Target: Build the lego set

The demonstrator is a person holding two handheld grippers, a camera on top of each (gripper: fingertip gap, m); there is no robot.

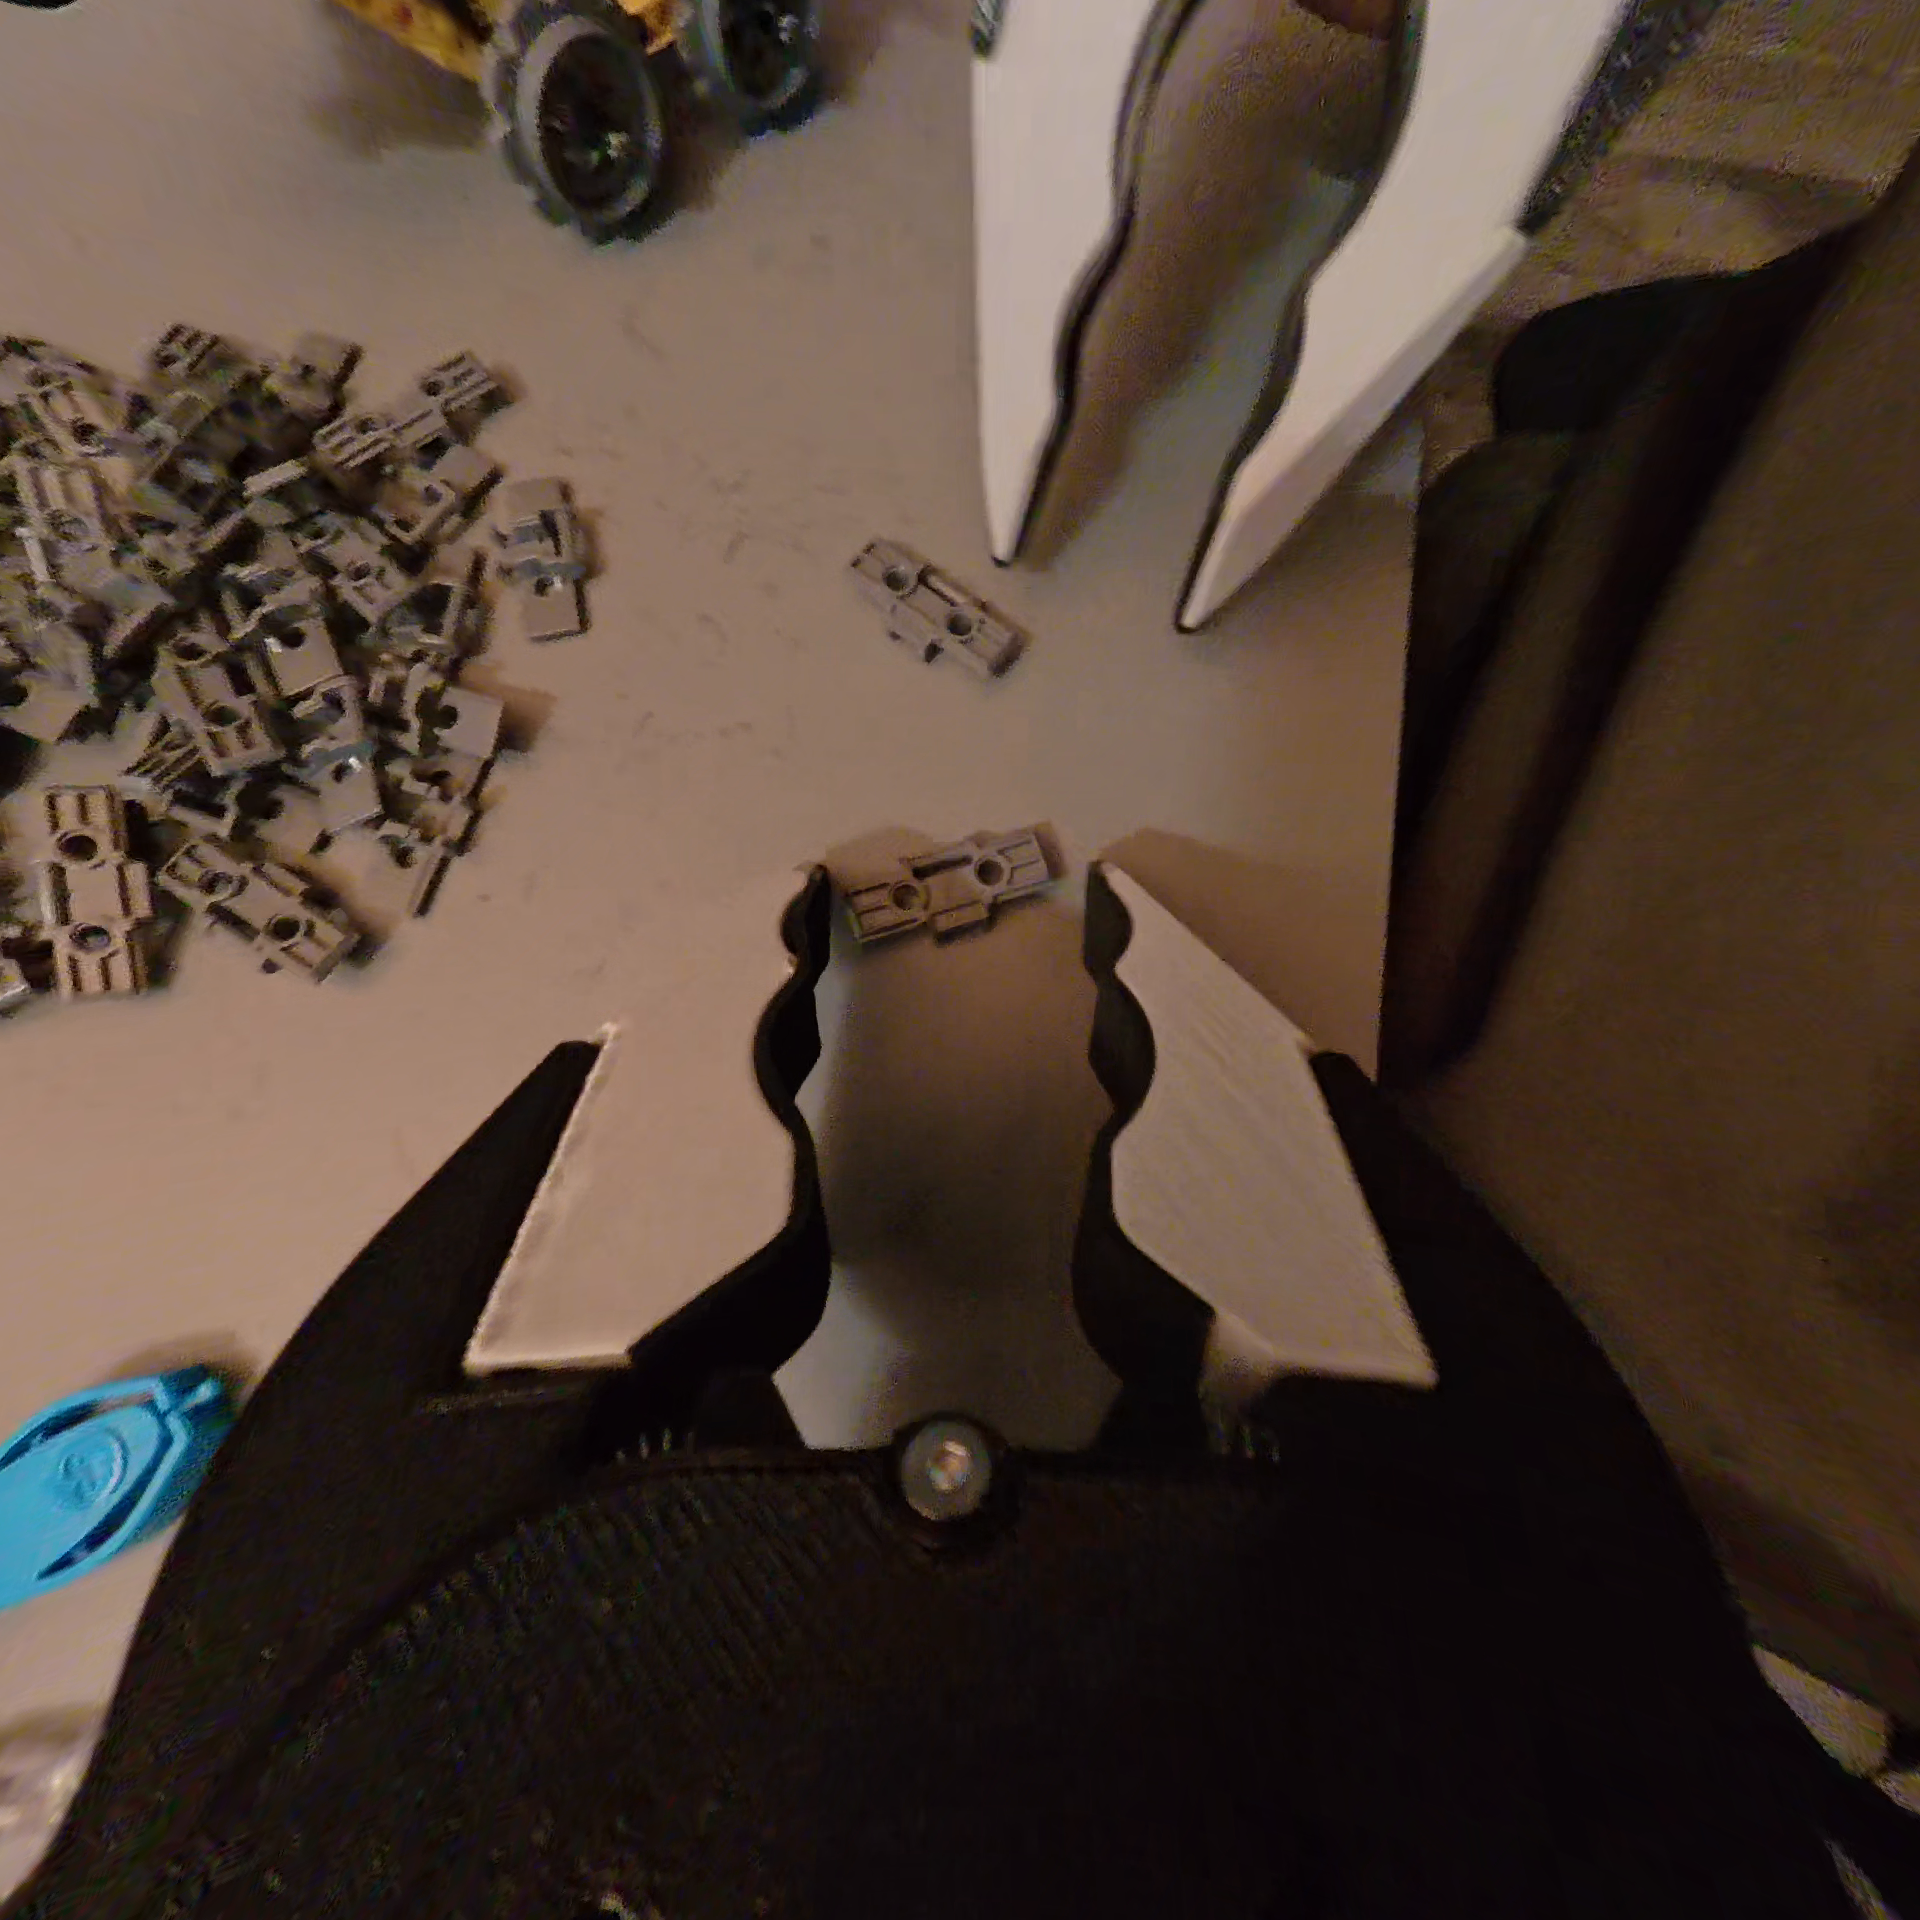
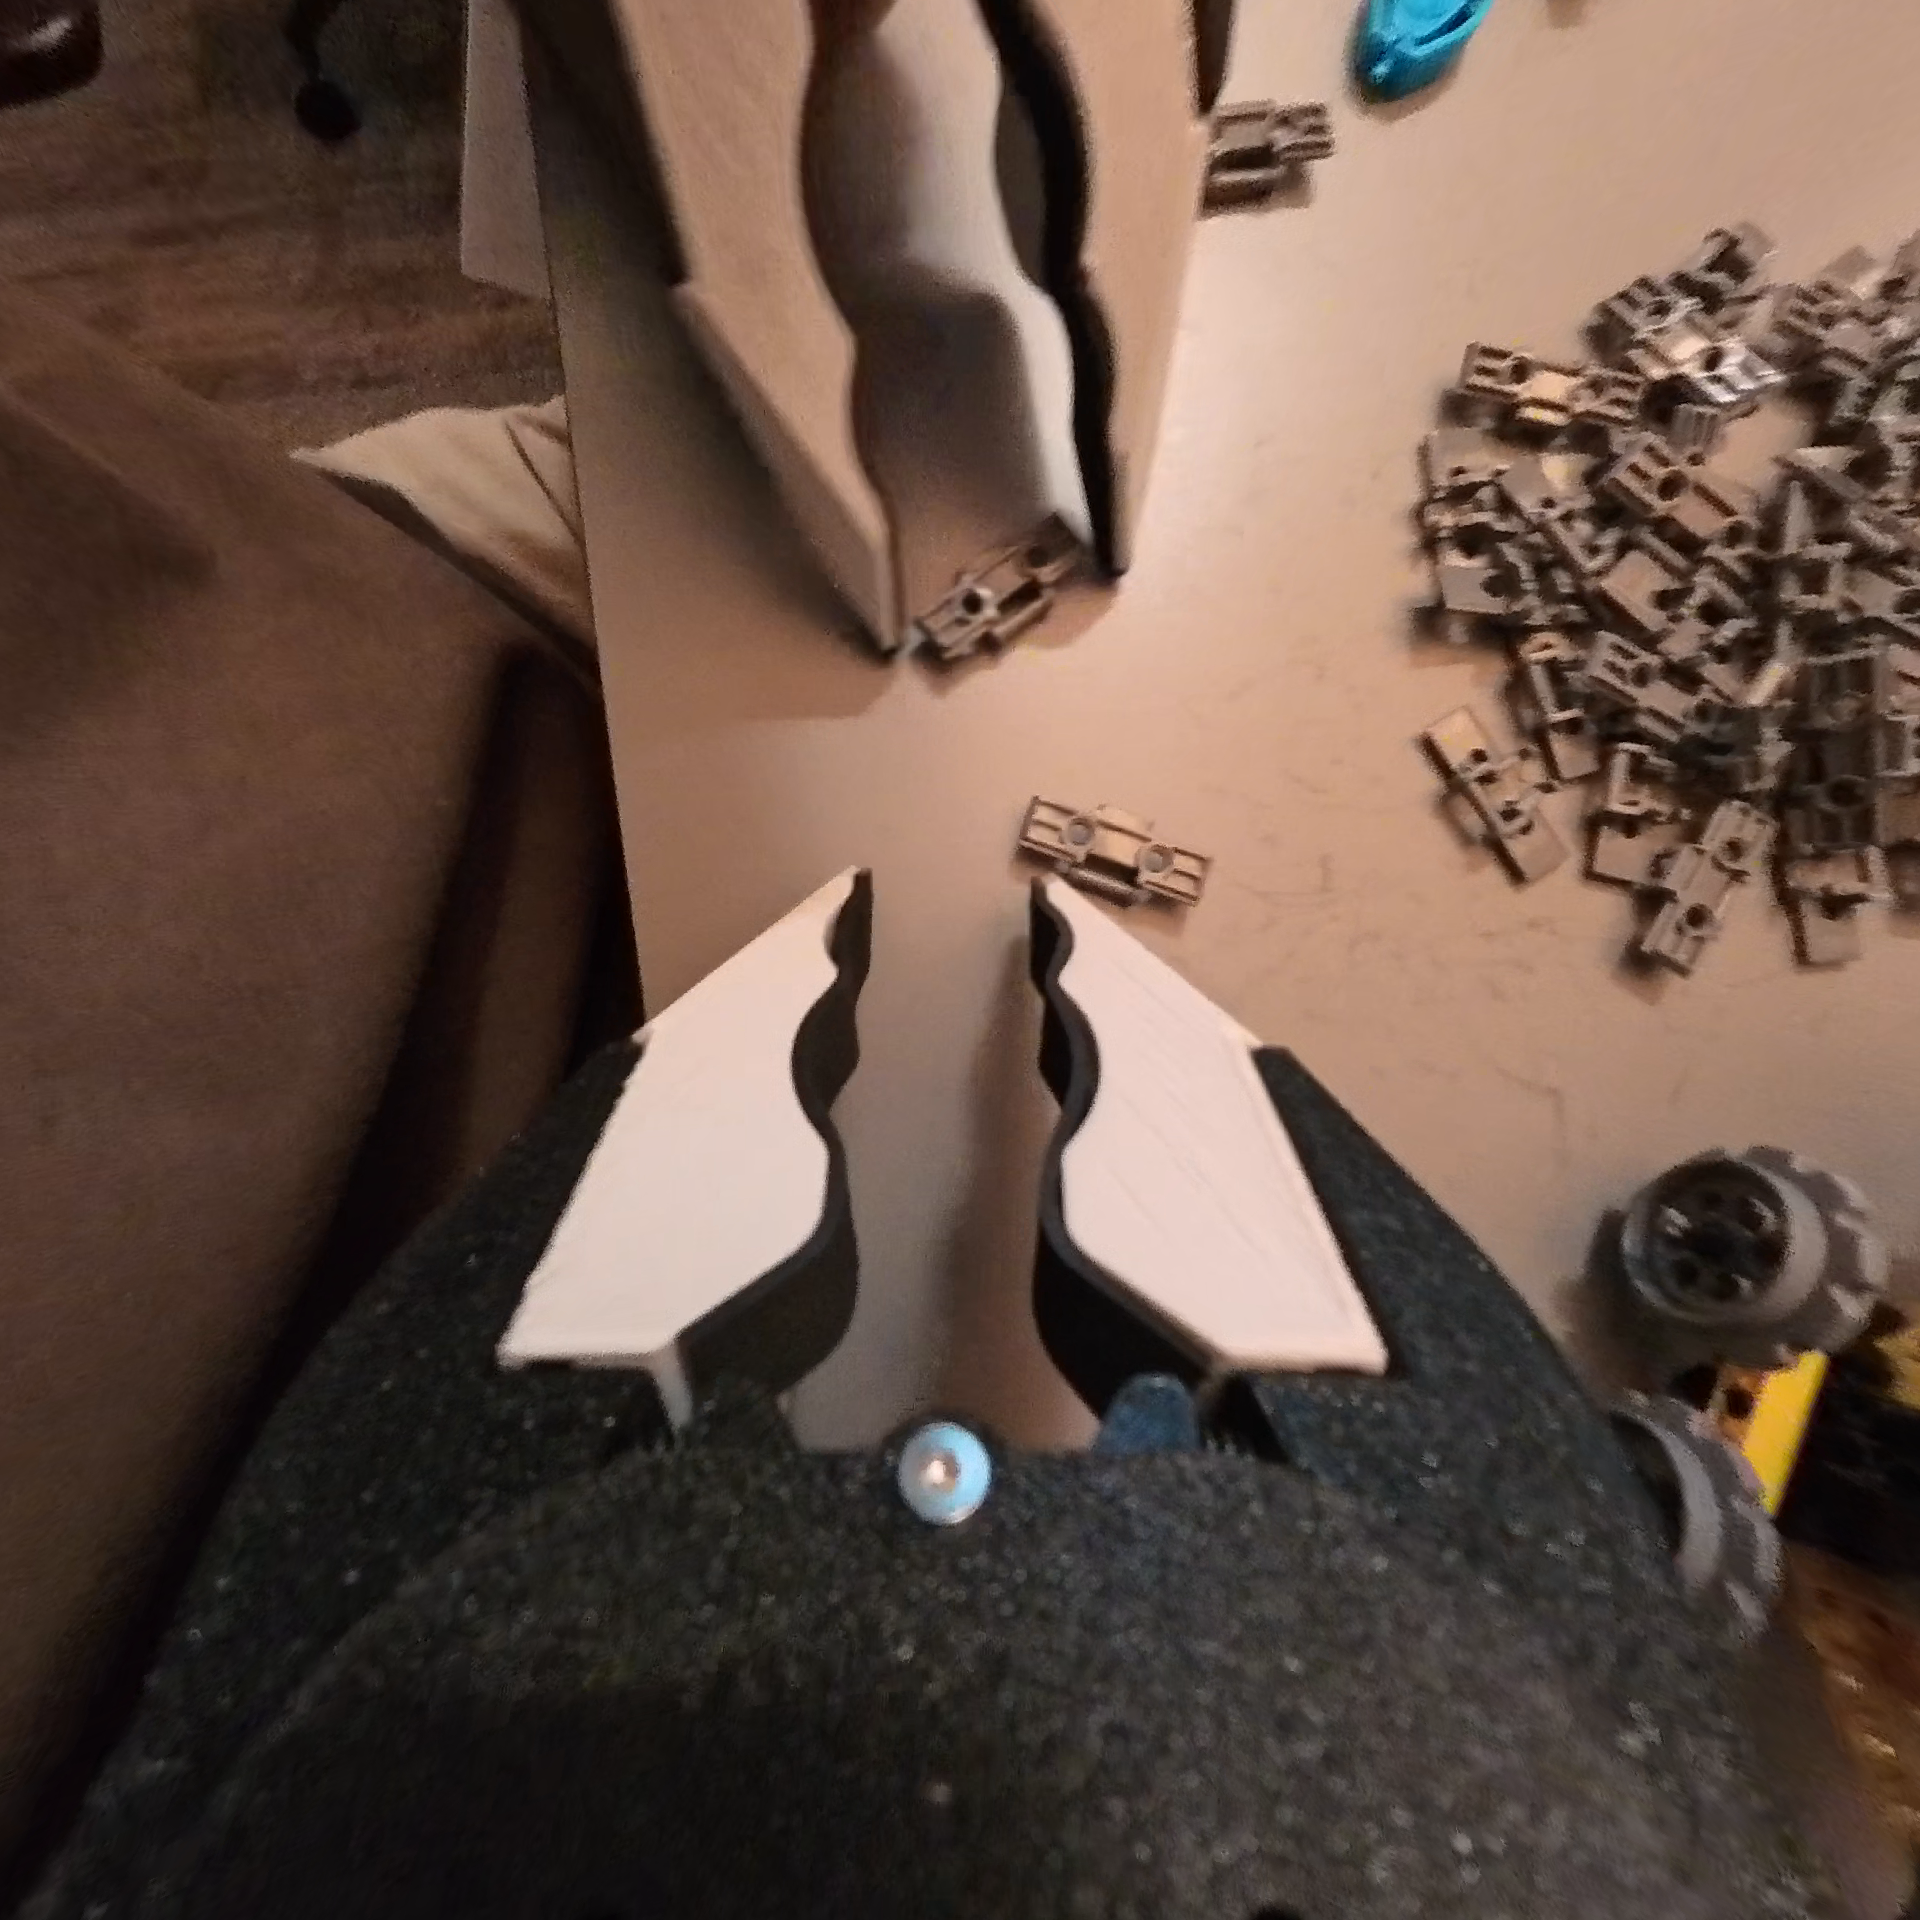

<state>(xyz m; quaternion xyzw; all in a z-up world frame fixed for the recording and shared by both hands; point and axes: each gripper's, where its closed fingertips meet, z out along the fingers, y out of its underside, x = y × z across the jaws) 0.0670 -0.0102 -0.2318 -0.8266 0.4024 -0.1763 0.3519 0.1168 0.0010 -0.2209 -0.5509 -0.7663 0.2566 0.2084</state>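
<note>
My left claw (image 1: pixel 956 883) is spread wide and holds nothing. A small grey link (image 1: pixel 951 883) lies flat on the tabletop (image 1: pixel 727 727) right between its tips, the left tip just beside one end, the other end short of the right tip. In the right wrist view the same link (image 2: pixel 1000 605) sits between those tips across from me.

My right claw (image 2: pixel 948 904) is parted about halfway and also empty. Its nearest piece is a second link (image 2: pixel 1114 850), lying just ahead of the right fingertip, off to one side and not between the fingers. From the left wrist view that link (image 1: pixel 938 608) lies near the right claw's tips (image 1: pixel 1091 592) but clear of them.

I judge these links to be hard moulded plastic: light, stiff, not fragile, and smooth enough to skid or flip if I pinch them off-centre. Each is long and flat with two round holes and a notched waist; I would close across the narrow width at the middle, so the wavy pads seat on the side walls.

A heap (image 1: pixel 229 644) of the same links lies well apart to one side, a wheeled yellow model (image 1: pixel 623 94) beyond it, and a blue plastic thing (image 1: pixel 94 1475) near my left claw's body.
</note>
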